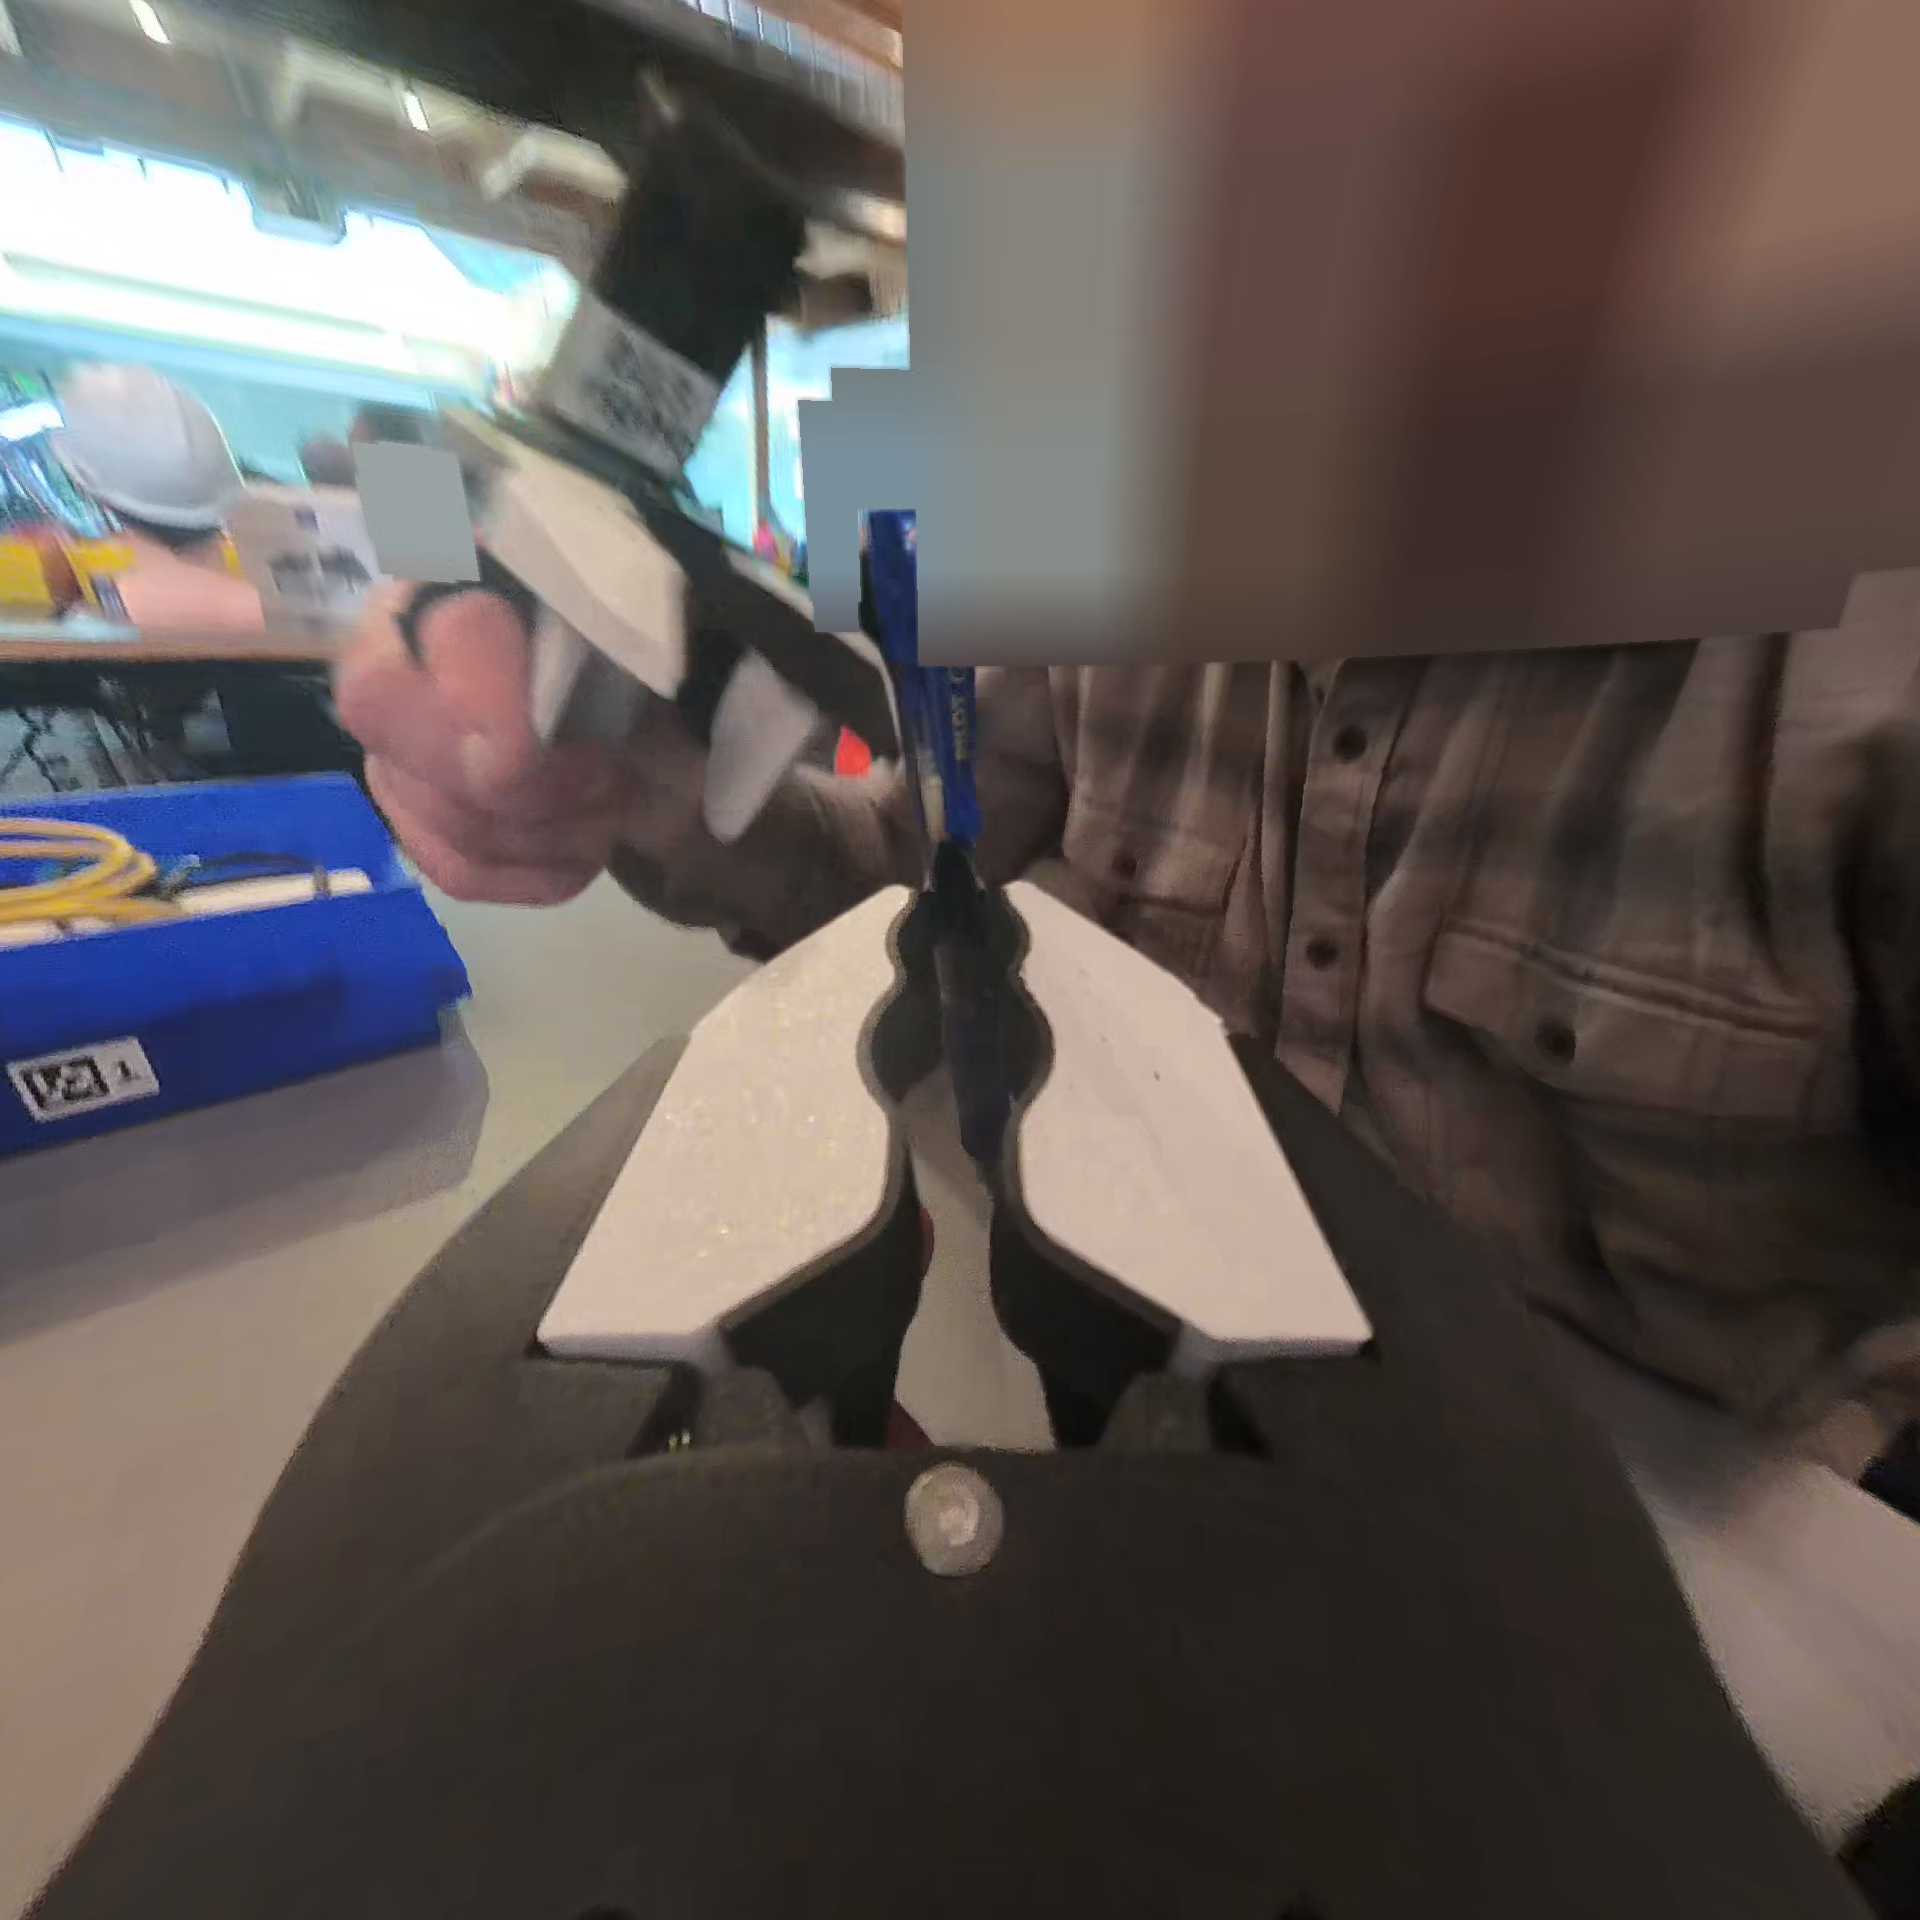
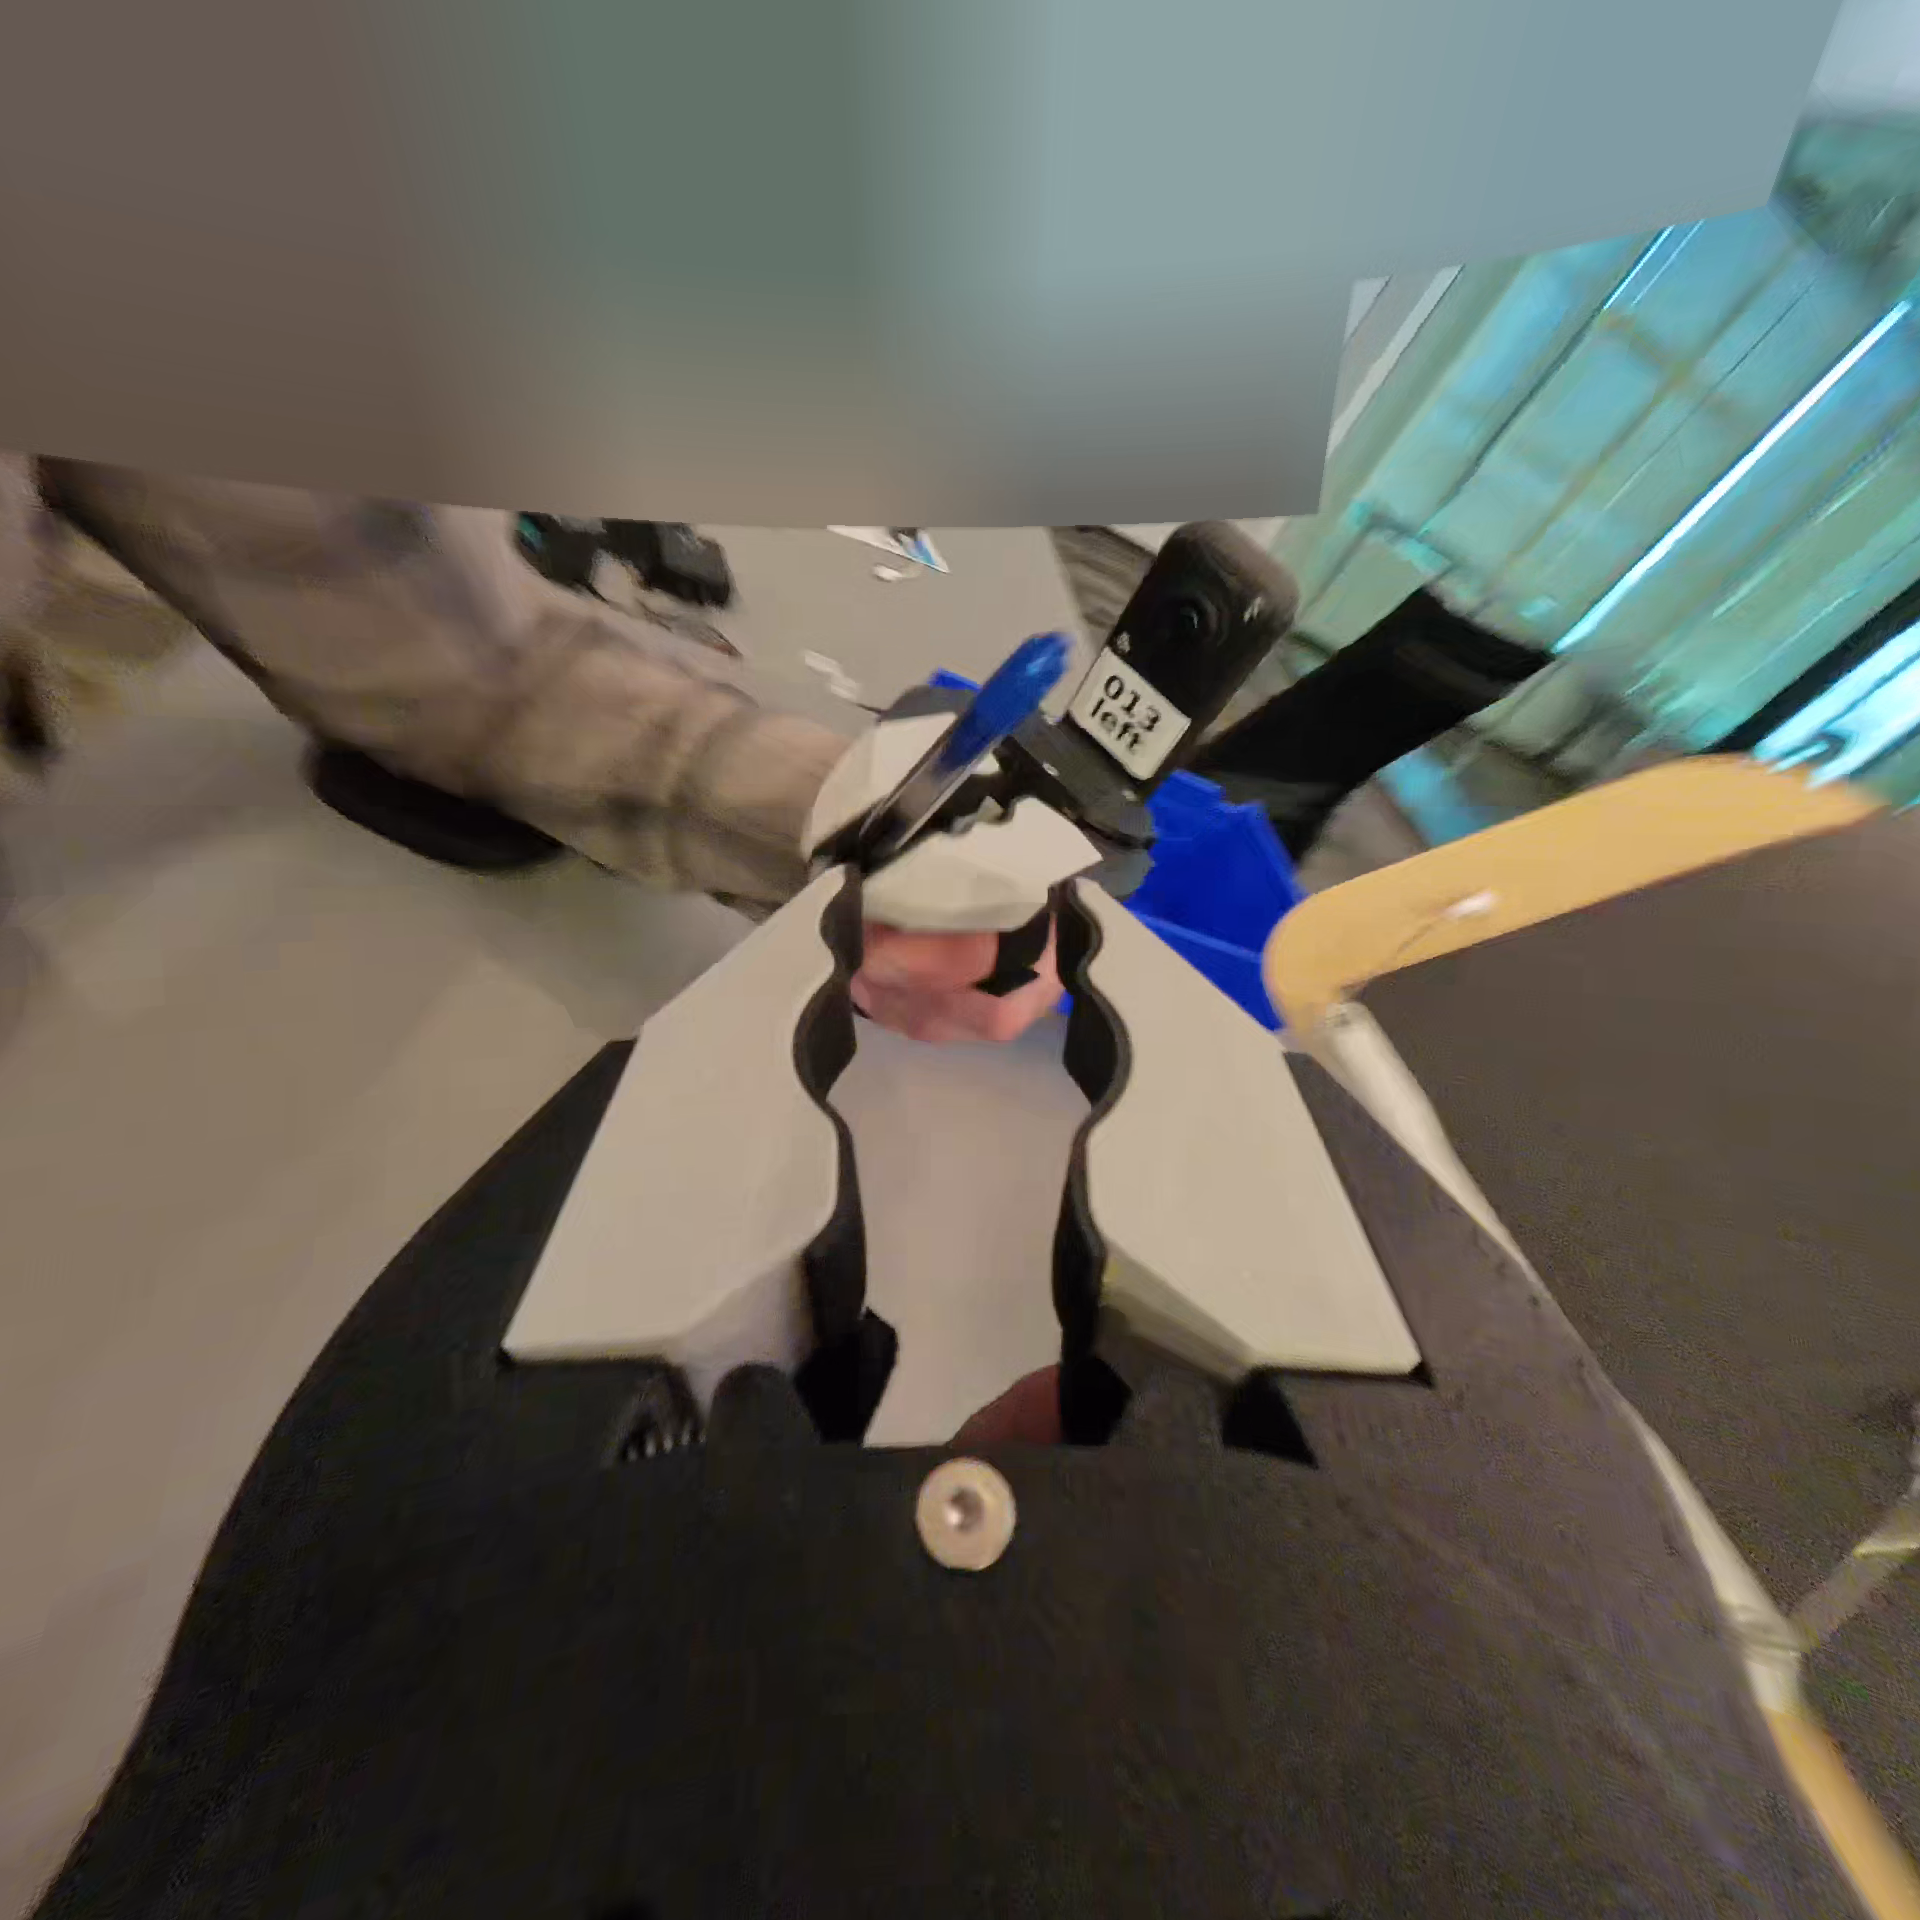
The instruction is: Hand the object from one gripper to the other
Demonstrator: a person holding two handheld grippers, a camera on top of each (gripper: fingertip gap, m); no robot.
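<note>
**Blue pen waits in our left claw**

We are mid-handover. Our left claw (image 1: pixel 961 904) is clamped on a slim blue pen (image 1: pixel 902 665), which sticks up past its tips above the grey worktop (image 1: pixel 260 1299). Our right claw (image 2: pixel 961 914) stands wide and holds nothing, just beside the pen. Next, we judge, the right must line up on the free end and pinch before the left lets go.

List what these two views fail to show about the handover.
- Blue pen: its top end is cut off by a mosaic patch in the left wrist view; motion blur smears it in the right wrist view.
- Right hand-held gripper: blurred in the left wrist view, so its distance from the pen is unclear.
- Blue bin: contents blurred, partly cut off by the left edge.
</note>
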